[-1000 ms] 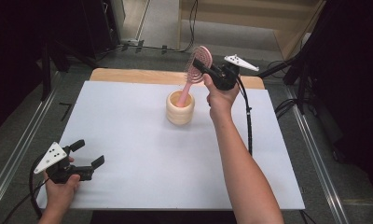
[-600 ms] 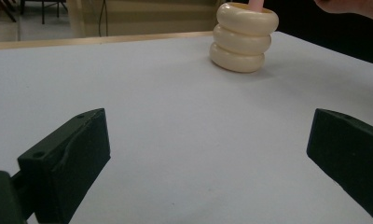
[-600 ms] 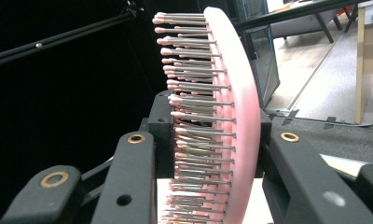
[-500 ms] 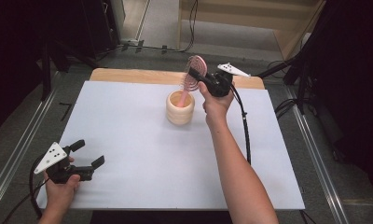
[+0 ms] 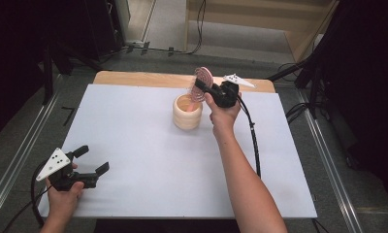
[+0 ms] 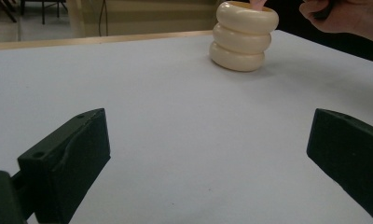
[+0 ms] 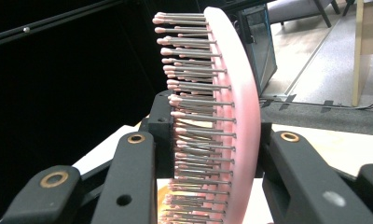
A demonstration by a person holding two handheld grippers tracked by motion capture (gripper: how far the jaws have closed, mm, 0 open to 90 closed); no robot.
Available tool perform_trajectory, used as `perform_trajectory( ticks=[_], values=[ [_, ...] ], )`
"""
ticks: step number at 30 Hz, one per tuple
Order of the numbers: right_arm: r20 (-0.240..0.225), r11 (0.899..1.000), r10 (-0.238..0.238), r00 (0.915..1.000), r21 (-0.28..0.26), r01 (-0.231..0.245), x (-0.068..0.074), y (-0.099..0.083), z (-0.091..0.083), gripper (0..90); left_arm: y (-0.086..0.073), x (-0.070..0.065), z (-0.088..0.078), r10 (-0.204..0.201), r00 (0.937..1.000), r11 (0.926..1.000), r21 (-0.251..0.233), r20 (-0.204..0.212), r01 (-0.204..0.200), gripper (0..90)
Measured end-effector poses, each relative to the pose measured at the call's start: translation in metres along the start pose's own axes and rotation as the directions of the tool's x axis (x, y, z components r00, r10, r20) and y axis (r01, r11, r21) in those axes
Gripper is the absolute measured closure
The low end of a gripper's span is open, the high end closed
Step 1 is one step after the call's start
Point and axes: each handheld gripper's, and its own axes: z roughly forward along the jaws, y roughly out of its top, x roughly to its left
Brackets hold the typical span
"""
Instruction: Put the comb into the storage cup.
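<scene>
A pink hairbrush (image 5: 203,77) with metal bristles stands tilted, its handle down inside a cream ringed holder (image 5: 187,112) at the table's far middle. My right gripper (image 5: 200,90) is shut on the brush just below its round head, right of the holder. In the right gripper view the brush head (image 7: 231,107) rises edge-on between the black jaws. My left gripper (image 5: 93,158) rests open at the near left corner with nothing between its jaws. The left gripper view shows the holder (image 6: 243,37) far ahead and the right hand beside it.
A white sheet (image 5: 148,145) covers the table, with a wooden strip (image 5: 143,77) along its far edge. The right gripper's cable (image 5: 252,141) trails down the right side. Dark stands and floor cables lie beyond the table.
The right hand has come down with the brush, and the handle has sunk deeper into the holder. The left gripper has stayed where it was.
</scene>
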Motion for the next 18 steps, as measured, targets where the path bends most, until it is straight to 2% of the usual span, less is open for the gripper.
perform_trajectory(
  ticks=[6, 10, 14, 18],
  values=[
    [0.003, 1.0, 0.015, 0.9999, 0.0, -0.015, 0.001, -0.007, 0.003, 63.0, 0.0, 0.0, 0.0, 0.006, 1.0, 1.0, 0.001, 0.004, -0.006, 0.0],
    [0.001, 0.999, 0.04, 0.9992, -0.01, -0.04, 0.0, -0.009, 0.003, 63.0, 0.0, 0.0, 0.0, 0.007, 1.0, 1.0, 0.0, 0.005, -0.007, 0.0],
    [0.009, 0.997, 0.078, 0.9969, -0.025, -0.078, -0.004, -0.012, 0.002, 62.5, 0.0, 0.0, 0.0, 0.007, 1.0, 1.0, -0.001, 0.006, -0.007, 0.0],
    [0.032, 0.996, 0.09, 0.9954, -0.029, -0.089, -0.01, -0.015, -0.003, 61.0, 0.0, -0.001, 0.0, 0.01, 0.9999, 0.9999, -0.003, 0.008, -0.01, 0.0]
  ],
)
